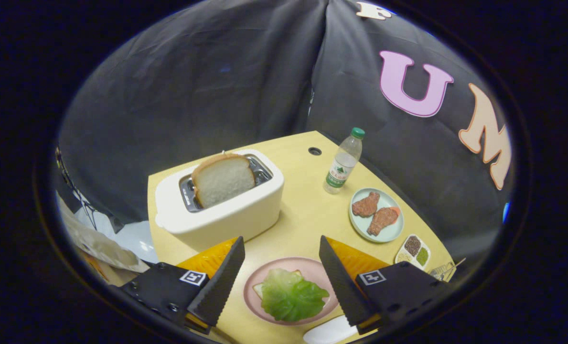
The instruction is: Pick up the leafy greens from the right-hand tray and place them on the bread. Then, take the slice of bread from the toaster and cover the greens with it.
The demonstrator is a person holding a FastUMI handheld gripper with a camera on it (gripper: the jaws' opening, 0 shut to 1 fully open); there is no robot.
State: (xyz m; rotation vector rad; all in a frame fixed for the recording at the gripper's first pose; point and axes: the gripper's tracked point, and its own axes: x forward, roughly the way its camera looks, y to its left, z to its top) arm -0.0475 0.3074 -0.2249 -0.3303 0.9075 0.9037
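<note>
Leftmost, at centre-left of the frame: a white toaster (226, 210) on the yellow table (303, 220), with a slice of bread (223, 179) standing upright in its slot, top half poking out. Lower centre: gripper (282, 277) released, fingers spread wide and pressing on nothing, hovering above the tabletop. Between those fingers, low in the frame: a pink plate (307, 267) carrying the leafy greens (291, 296), laid over another piece of bread (259, 289) whose pale edge peeked out at the leaf's left side. Further right, upper centre: a clear water bottle (343, 162) with a green cap, upright, well apart from the toaster. Below and right of the bottle: a pale blue plate (389, 234) holding two brown pieces of meat (374, 212). Rightmost, lower right: a small white divided dish (413, 251) with dark and green fillings, just beside the blue plate.
</note>
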